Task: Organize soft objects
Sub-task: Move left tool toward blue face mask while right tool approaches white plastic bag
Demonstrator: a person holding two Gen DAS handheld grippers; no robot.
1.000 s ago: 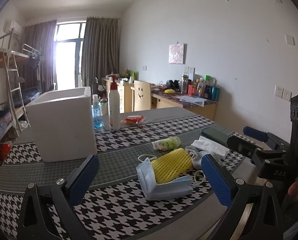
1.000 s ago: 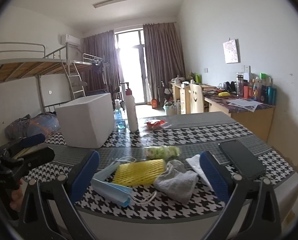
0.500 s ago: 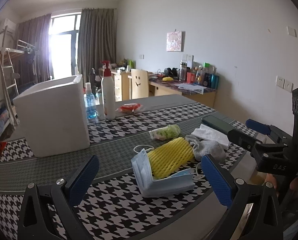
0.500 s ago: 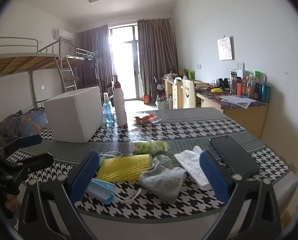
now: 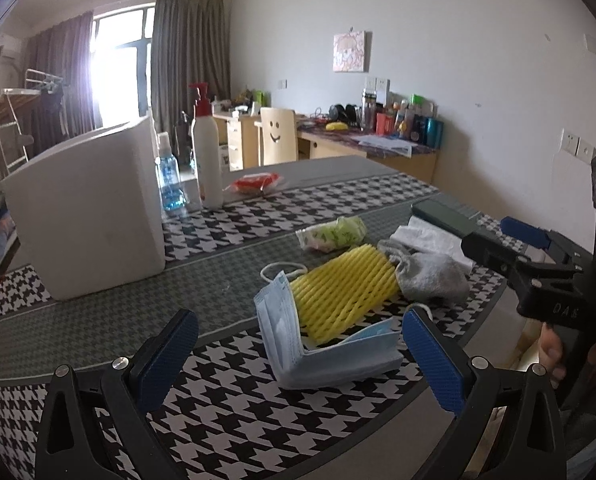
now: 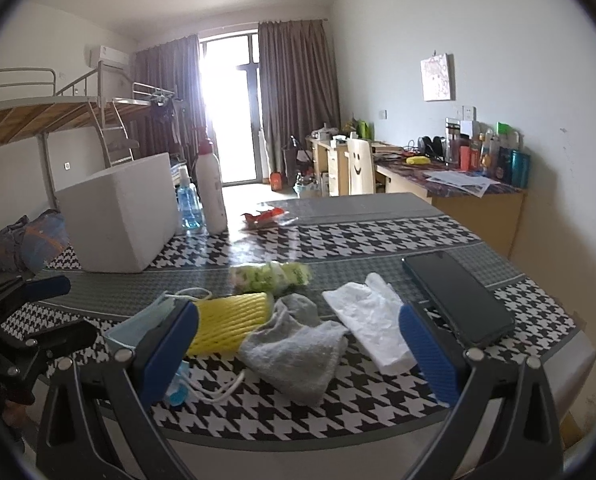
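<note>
A pile of soft things lies near the table's front edge: a folded stack of blue face masks (image 5: 317,344), a yellow foam net (image 5: 341,292), a grey sock (image 5: 429,276), a white tissue (image 5: 429,240) and a green-white packet (image 5: 333,234). My left gripper (image 5: 298,364) is open and empty, just in front of the masks. My right gripper (image 6: 298,356) is open and empty, its jaws either side of the grey sock (image 6: 298,352), with the foam net (image 6: 230,320), the tissue (image 6: 369,316) and the packet (image 6: 270,276) close by. A white foam box (image 5: 82,208) stands at the left.
A black phone (image 6: 457,300) lies at the right of the pile. A white pump bottle (image 5: 206,152), a blue spray bottle (image 5: 169,184) and a red packet (image 5: 258,182) stand behind. The table edge (image 6: 337,440) is close below my grippers.
Both grippers have moved closer to the pile and lower; the soft things look larger. Both stay open, and nothing on the table has moved.
</note>
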